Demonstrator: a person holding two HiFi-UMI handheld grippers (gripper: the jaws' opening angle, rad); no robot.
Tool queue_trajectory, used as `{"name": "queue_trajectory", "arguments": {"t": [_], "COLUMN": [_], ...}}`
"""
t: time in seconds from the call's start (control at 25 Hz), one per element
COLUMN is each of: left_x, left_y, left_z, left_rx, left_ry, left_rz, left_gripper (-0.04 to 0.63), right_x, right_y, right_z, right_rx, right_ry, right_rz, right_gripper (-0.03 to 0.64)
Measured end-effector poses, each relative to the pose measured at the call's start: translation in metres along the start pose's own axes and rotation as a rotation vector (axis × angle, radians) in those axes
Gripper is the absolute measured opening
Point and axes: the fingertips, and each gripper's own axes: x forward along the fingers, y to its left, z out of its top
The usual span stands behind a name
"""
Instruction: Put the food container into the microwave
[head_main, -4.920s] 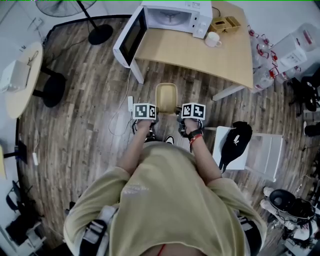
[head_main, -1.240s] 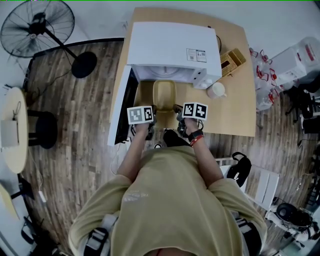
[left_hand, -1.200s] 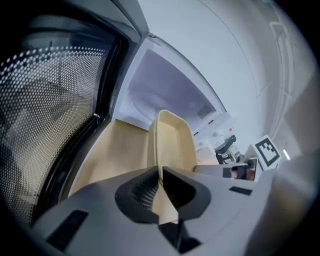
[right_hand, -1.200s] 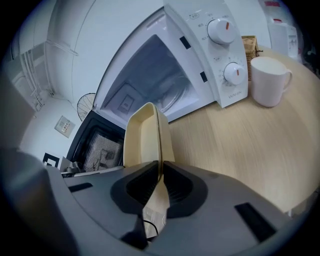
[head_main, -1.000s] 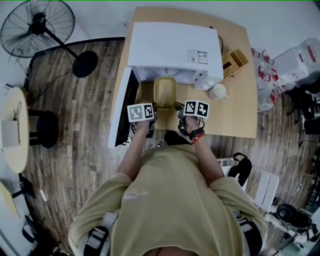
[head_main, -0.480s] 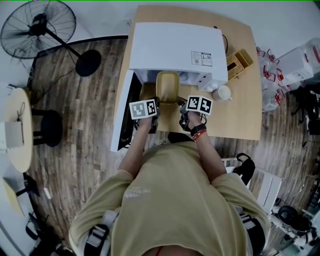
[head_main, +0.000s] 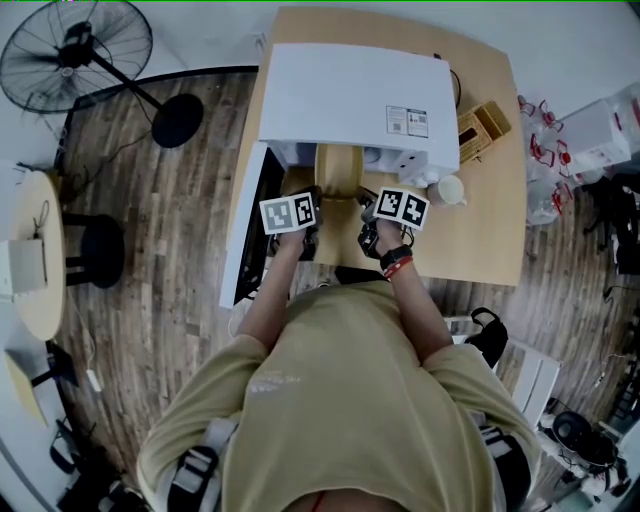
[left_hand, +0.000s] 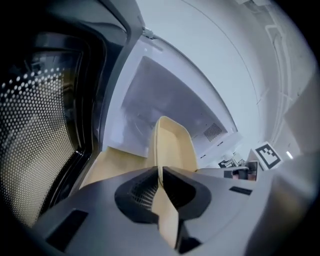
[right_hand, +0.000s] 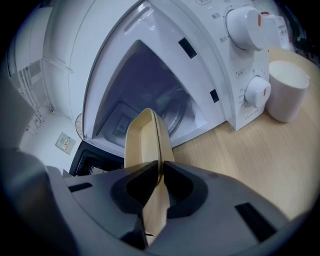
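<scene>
Because the container (head_main: 337, 172) looks light, stiff and thin-walled, grip it by the side rims; left gripper (left_hand: 160, 176) and right gripper (right_hand: 161, 172) each pinch one rim; its far end sits at the microwave (head_main: 350, 95) opening.

the white box-shaped microwave oven (head_main: 350, 95) sits on the light wooden table (head_main: 490, 230), its door (head_main: 250, 225) swung open to the left. the tan oblong plastic food container (head_main: 338, 170) is at the oven's mouth, its left rim in the left gripper (left_hand: 159, 182), its right rim in the right gripper (right_hand: 161, 175). a white round cup (head_main: 450, 189) stands just right of the oven.
</scene>
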Motion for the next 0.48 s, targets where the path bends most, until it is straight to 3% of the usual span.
{"name": "queue_trajectory", "arguments": {"t": [0.48], "left_x": [0.014], "left_y": [0.002], "left_z": [0.020], "left_rx": [0.003], "left_ry": [-0.025], "left_rz": [0.016], "left_gripper": [0.044], "right_x": [0.007], "right_y": [0.003], "right_z": [0.022], "right_rx": [0.012], "right_ry": [-0.046], "right_rz": [0.034], "right_gripper": [0.060]}}
